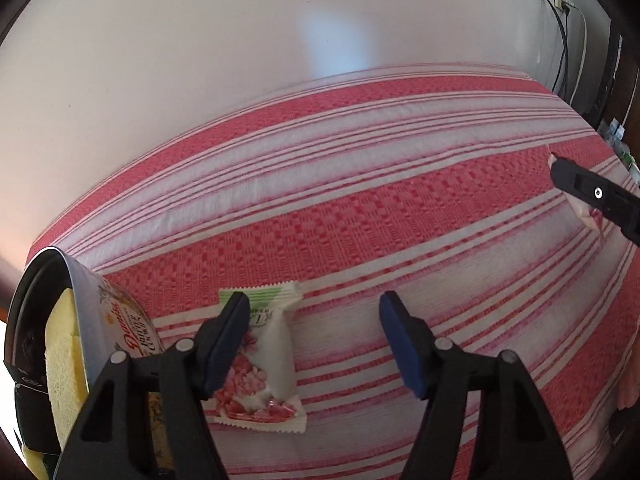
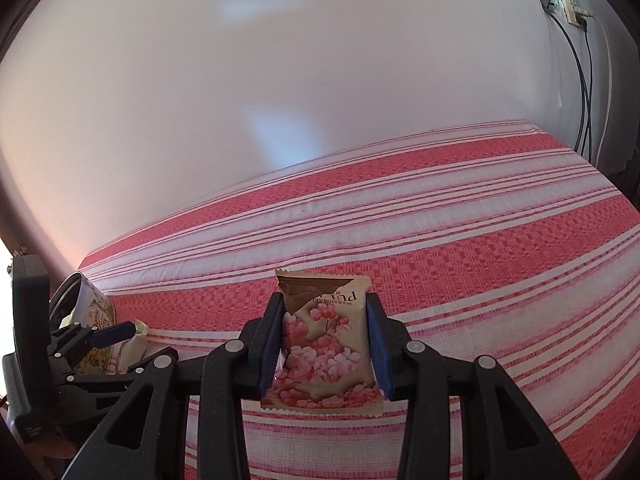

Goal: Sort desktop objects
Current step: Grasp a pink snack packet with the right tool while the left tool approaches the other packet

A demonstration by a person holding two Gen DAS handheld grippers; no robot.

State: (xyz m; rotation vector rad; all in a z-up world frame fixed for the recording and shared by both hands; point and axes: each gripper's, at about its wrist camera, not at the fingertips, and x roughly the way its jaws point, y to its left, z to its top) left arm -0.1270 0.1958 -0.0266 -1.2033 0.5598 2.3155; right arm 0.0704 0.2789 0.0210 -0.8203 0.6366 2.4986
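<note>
At the far left, a round cookie tin (image 1: 120, 320) lies tipped on its side on the desk (image 1: 360, 184), its mouth open towards the left, with a yellow sponge (image 1: 64, 364) inside it. The sponge looks soft and light; the tin is probably rigid and smooth, so it could roll if nudged.

Just right of the tin lies a green-topped snack packet (image 1: 272, 344), flat on the cloth, white with pink flowers. The left tool (image 1: 314, 344) hangs over it with its jaws apart: the left pad overlaps the packet's left edge in the view and the right pad stands clear of it, so nothing is gripped. The packet is likely light, puffy and crinkly, with slick film. The best hold would be across its middle, not on the crimped ends, and gently, since the filling may crush.

Farther right, the right tool (image 2: 326, 340) is clamped on a brown-topped snack packet (image 2: 324, 340), its pads pressing both long sides at mid-length, with the packet's lower edge over the cloth. In the right wrist view the grip seems square and secure; a light squeeze should do for so light a thing.

The desk wears a woven cloth of red and white stripes, slightly textured, which ought to keep packets from sliding. Behind it is a plain pale wall (image 2: 280, 80). At the far right a wall socket (image 2: 568, 4) feeds several cables (image 2: 588, 92) that hang down beside the desk's corner.
</note>
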